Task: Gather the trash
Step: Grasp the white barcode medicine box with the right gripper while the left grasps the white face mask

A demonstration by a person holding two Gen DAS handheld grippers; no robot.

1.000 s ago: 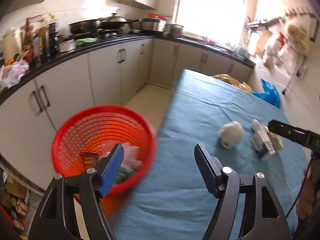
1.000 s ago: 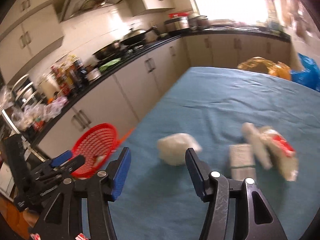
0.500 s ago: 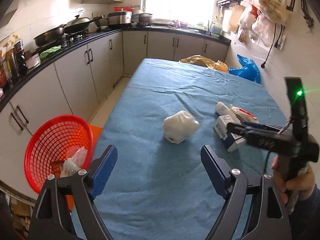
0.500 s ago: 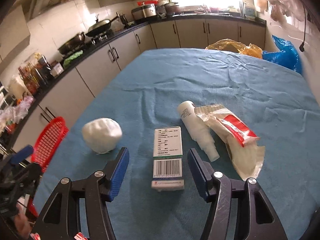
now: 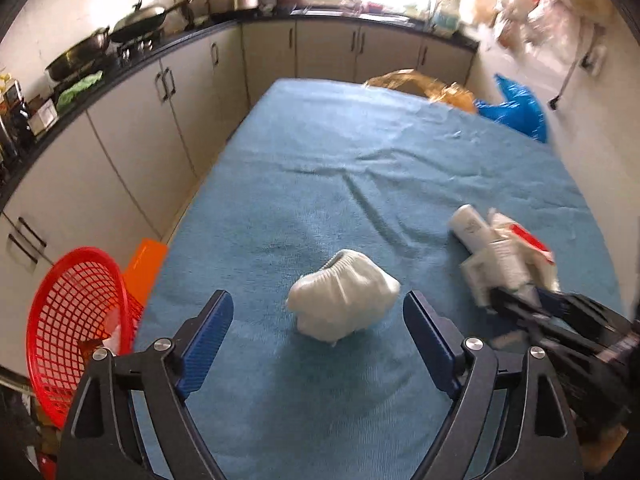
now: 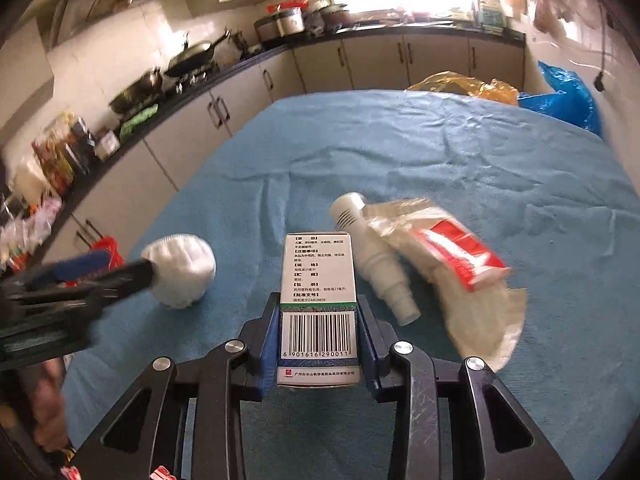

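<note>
On the blue-clothed table (image 5: 360, 160) lies a white crumpled wad (image 5: 344, 294), just ahead of my left gripper (image 5: 318, 304), which stands open and wide with the wad between its fingertips, untouched. My right gripper (image 6: 319, 304) has its jaws closing, and the pads press both sides of a white medicine box (image 6: 318, 272) with a barcode. Beside the box lie a white plastic bottle (image 6: 372, 260) and a clear wrapper with a red label (image 6: 460, 256). In the left wrist view the right gripper (image 5: 496, 300) is blurred at the right, at the box.
A red mesh basket (image 5: 72, 320) with some trash stands on the floor left of the table, next to an orange object (image 5: 144, 268). A yellow bag (image 5: 420, 84) and a blue bag (image 5: 516, 112) sit at the far end. Grey cabinets (image 5: 172, 112) line the left side.
My left gripper swung from over the red basket to the table, up to the white wad, and its jaws widened. The right gripper came down over the medicine box and closed on it.
</note>
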